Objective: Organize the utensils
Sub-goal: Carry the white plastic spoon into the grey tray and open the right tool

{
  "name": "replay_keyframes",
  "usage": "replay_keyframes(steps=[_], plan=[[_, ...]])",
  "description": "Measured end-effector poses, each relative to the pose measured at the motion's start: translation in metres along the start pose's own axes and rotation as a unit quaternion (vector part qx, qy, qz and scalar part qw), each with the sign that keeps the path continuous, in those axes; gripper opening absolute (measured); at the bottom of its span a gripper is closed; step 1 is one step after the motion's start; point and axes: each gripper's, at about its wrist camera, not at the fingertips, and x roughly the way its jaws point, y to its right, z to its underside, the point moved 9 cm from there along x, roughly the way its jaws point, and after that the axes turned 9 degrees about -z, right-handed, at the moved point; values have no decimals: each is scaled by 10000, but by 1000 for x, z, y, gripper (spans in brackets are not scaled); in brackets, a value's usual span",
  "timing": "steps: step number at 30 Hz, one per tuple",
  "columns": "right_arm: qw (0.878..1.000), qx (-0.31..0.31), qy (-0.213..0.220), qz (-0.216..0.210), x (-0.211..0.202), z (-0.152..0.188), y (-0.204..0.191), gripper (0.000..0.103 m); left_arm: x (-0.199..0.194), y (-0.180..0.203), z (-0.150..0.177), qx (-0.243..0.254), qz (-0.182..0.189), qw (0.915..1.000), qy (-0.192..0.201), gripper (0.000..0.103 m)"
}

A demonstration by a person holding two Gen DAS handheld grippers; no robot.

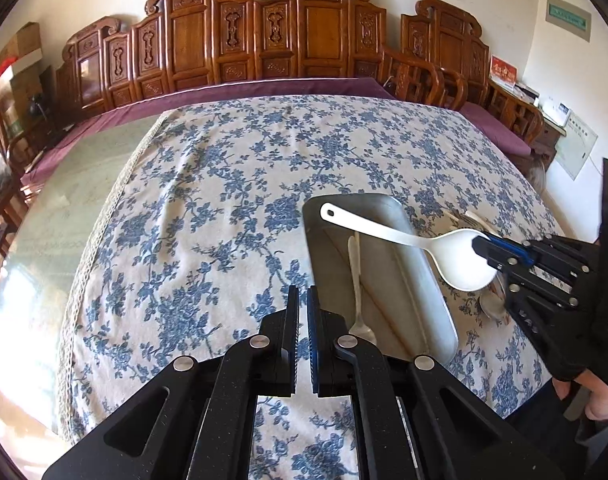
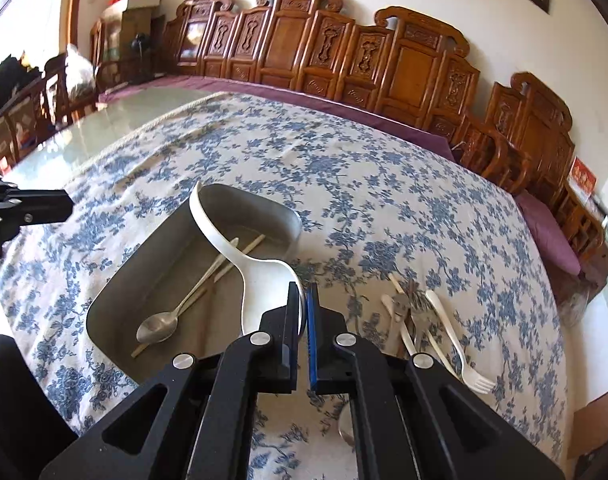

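Observation:
My right gripper [image 2: 302,292] is shut on the bowl rim of a big white serving spoon [image 2: 264,280], also seen as the white spoon [image 1: 455,256] held by the right gripper [image 1: 481,246] in the left wrist view. Its handle reaches out over a grey metal tray [image 2: 116,280], the same tray [image 1: 443,320] in the left wrist view. In the tray lie a metal spoon [image 2: 160,326] and a pair of chopsticks [image 2: 240,254]. My left gripper [image 1: 302,296] hangs shut and empty above the floral cloth, just left of the tray.
Right of the tray, loose on the blue-flowered tablecloth [image 2: 383,184], lie a white plastic fork [image 2: 459,348], a metal fork [image 2: 417,316] and other utensils. Carved wooden chairs [image 2: 343,48] line the far side. A gloved hand [image 1: 591,392] holds the right gripper.

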Motion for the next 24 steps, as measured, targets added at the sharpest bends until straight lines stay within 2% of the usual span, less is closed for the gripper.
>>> replay_keyframes(steps=[11, 19, 24], plan=[[9988, -284, -300, 251, 27, -14, -25, 4, 2, -15, 7, -61, 4, 10000, -52, 3], [9977, -166, -278, 592, 18, -12, 3, 4, 2, -17, 6, -73, 9, 10000, -52, 3], [9975, -183, -352, 591, 24, -10, -1, 4, 2, -18, 6, -73, 3, 10000, -46, 3]])
